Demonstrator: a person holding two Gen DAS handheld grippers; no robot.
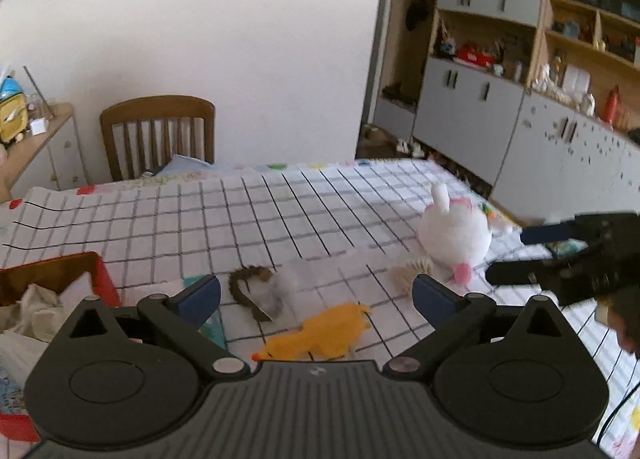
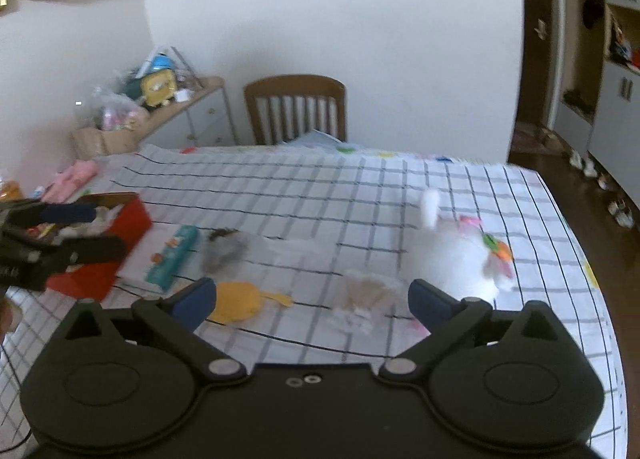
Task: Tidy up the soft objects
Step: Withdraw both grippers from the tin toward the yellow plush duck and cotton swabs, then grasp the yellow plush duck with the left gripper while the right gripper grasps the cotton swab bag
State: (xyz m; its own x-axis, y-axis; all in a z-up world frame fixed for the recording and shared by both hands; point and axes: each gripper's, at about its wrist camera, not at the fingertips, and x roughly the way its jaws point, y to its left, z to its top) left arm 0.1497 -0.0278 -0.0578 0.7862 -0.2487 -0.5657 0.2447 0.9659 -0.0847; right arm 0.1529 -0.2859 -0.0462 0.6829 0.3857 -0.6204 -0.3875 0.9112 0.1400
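Soft toys were found scattered over the checked tablecloth (image 1: 280,211), presumably awaiting sorting into the red box (image 1: 105,279) at the left table edge, which was already partly filled with pale cloth items. Nearest the left gripper (image 1: 316,295), whose jaws were spread with nothing between them, a yellow plush (image 1: 324,333) was laid flat, just below the fingertips. Slightly beyond it, a grey-and-brown furry toy (image 1: 260,291) was seen, and to the right a small beige tufted toy (image 1: 412,273) was positioned touching the white rabbit plush (image 1: 454,235). The right gripper (image 2: 312,299) was likewise held spread and empty, levelled low over the table and directed toward the beige toy and the rabbit; a pickup there was judged likely. A teal packet (image 2: 174,255) was noted beside the box. Farthest away, a wooden chair (image 1: 158,131) was placed against the far table edge.
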